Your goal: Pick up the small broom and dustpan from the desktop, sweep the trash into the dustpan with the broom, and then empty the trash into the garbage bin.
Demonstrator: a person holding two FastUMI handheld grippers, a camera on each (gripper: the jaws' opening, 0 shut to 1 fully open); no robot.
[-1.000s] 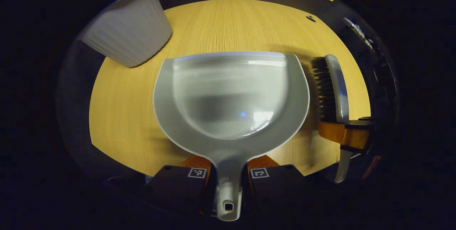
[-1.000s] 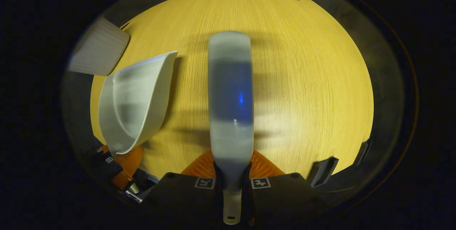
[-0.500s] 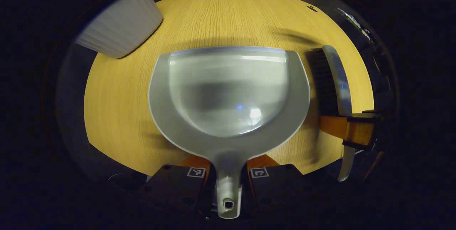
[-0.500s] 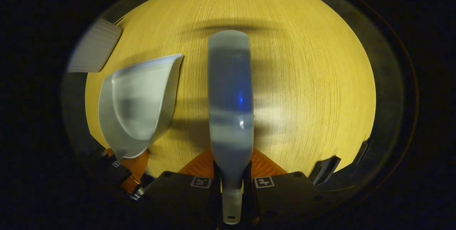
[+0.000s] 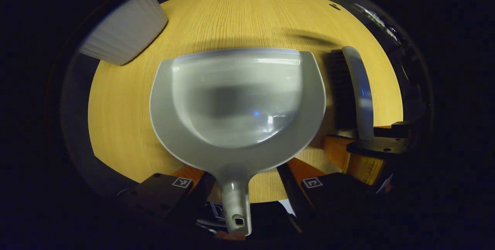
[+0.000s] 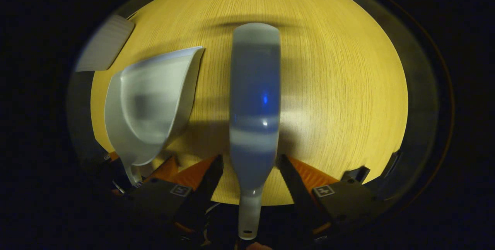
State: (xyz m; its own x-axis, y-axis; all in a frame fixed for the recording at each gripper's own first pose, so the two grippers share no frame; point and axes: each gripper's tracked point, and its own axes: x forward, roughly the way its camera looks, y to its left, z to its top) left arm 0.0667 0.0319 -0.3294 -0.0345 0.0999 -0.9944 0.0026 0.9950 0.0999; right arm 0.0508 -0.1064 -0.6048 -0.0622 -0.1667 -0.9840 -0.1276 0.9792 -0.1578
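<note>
The grey dustpan (image 5: 236, 99) lies flat on the wooden table (image 5: 232, 14), its inside bare. Its handle (image 5: 236, 203) runs back between the spread fingers of my left gripper (image 5: 245, 180), which is open and not touching it. Right of the pan lies the small broom (image 5: 357, 87), dark bristles toward the pan. In the right gripper view the broom (image 6: 255, 99) points away from me. My right gripper (image 6: 251, 172) is open, one finger on each side of the broom's neck with a gap. The dustpan (image 6: 151, 103) sits to its left.
A white ribbed garbage bin (image 5: 123, 33) stands at the table's far left corner; it is also at the upper left of the right gripper view (image 6: 104, 45). A small dark mark (image 5: 334, 7) sits near the far edge. The right gripper's body (image 5: 363, 149) is beside the pan.
Both grippers have opened: each pair of fingers has spread off the handle it held. The dustpan and the broom now rest on the table.
</note>
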